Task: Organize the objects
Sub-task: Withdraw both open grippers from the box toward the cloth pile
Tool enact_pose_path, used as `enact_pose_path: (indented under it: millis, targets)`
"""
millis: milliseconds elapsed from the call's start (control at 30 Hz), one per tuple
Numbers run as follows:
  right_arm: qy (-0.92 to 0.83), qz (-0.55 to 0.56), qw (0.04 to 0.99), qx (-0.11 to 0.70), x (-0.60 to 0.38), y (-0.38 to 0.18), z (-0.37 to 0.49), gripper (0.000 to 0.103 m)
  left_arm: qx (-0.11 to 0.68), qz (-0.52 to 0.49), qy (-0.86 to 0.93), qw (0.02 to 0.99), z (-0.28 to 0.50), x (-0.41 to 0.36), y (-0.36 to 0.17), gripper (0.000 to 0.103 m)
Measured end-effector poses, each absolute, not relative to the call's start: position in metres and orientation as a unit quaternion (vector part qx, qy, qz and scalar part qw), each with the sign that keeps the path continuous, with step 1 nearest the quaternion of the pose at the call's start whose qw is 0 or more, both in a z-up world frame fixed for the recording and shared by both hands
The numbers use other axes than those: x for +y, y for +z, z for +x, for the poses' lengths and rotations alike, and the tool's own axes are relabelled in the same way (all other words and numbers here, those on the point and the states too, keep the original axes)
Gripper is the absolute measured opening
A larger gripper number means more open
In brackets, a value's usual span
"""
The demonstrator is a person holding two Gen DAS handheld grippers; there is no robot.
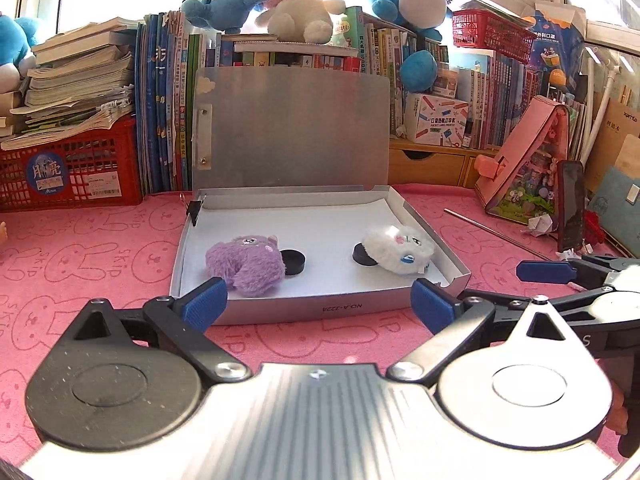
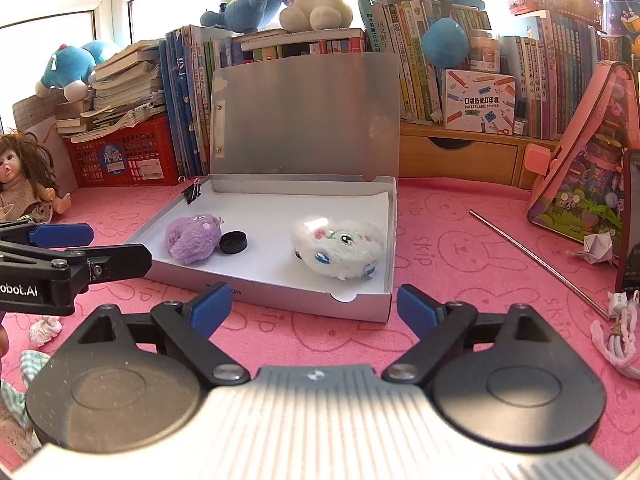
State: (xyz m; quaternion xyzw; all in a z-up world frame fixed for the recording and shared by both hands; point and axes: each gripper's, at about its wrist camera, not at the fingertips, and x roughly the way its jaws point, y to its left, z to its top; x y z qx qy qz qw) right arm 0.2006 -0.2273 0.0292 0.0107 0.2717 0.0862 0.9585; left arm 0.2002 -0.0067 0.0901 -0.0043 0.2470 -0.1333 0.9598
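Left wrist view shows the left gripper spread wide with nothing between its blue pads, hanging just short of the near wall of an open silver box that sits on the pink table in the middle of the frame. Inside the box, a purple plush toy lies at lower left, touching a black cap on its right; a white plush toy lies toward the right wall, overlapping a second black cap on its left. A black binder clip grips the box's far left corner, and the lid stands upright against the books behind. In the right wrist view the right gripper is likewise wide open and empty, hovering before the box's near right corner, with the white toy almost straight ahead of it. Both grippers appear poised at the box with no grasp begun, so the step in hand looks like choosing what to handle. With toys and caps already in the box, the task seems well along; whether the next move is closing the lid or shifting a toy cannot be told. Reaching a toy would call for lifting over the near wall and descending with the fingers astride the soft body, clear of the adjoining cap.
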Motion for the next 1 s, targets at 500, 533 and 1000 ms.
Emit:
enact_pose_path:
  millis: [500, 533, 1000]
  targets:
    - [0.095, -0.012, 0.965, 0.245, -0.213, 0.023, 0.154, 0.094, 0.223, 0.004, -0.144, 0.964, 0.142, -0.003, 0.081, 0.100]
    - [0.096, -0.009, 0.964, 0.246, -0.213, 0.022, 0.152, 0.094, 0.223, 0.005, -0.145, 0.964, 0.139, -0.003, 0.080, 0.100]
    - [0.088, 0.010, 0.962, 0.257, -0.215, 0.008, 0.125, 0.094, 0.219, 0.008, -0.136, 0.966, 0.104, 0.001, 0.058, 0.100]
